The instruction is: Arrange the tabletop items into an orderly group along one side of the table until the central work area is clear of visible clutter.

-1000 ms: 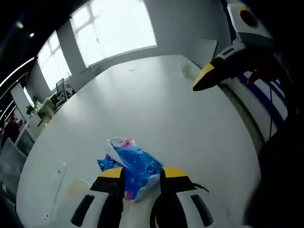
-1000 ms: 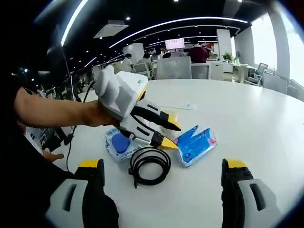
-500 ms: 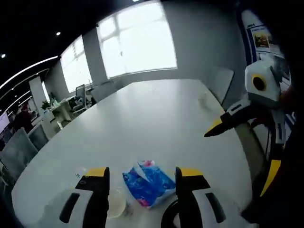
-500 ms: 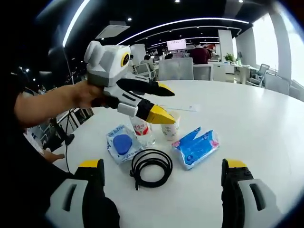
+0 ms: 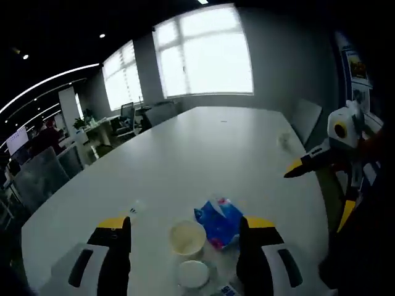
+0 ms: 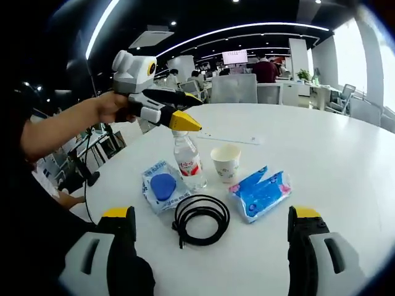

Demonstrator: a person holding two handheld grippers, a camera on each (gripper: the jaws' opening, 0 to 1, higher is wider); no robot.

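- Items clustered lower centre of right gripper view on white table (image 6: 345,154): clear plastic water bottle (image 6: 187,161), paper cup (image 6: 226,162), blue tissue pack (image 6: 260,191), coiled black cable (image 6: 200,219), blue-and-white wipes packet (image 6: 161,187).
- Left claw (image 6: 180,114) raised at upper left over bottle, empty, jaws slightly apart.
- Right claw (image 6: 210,223) wide apart, holding nothing.
- Likely step: choosing first item; next calls for lowering onto bottle.

Strong daylight is admitted through the far windows (image 5: 207,52) in the left gripper view; panes are blown out and the tabletop (image 5: 203,154) is washed pale. Ceiling strip lights (image 6: 247,28) are seen in the right gripper view. Edges are bent by fisheye distortion; the foreground is soft.
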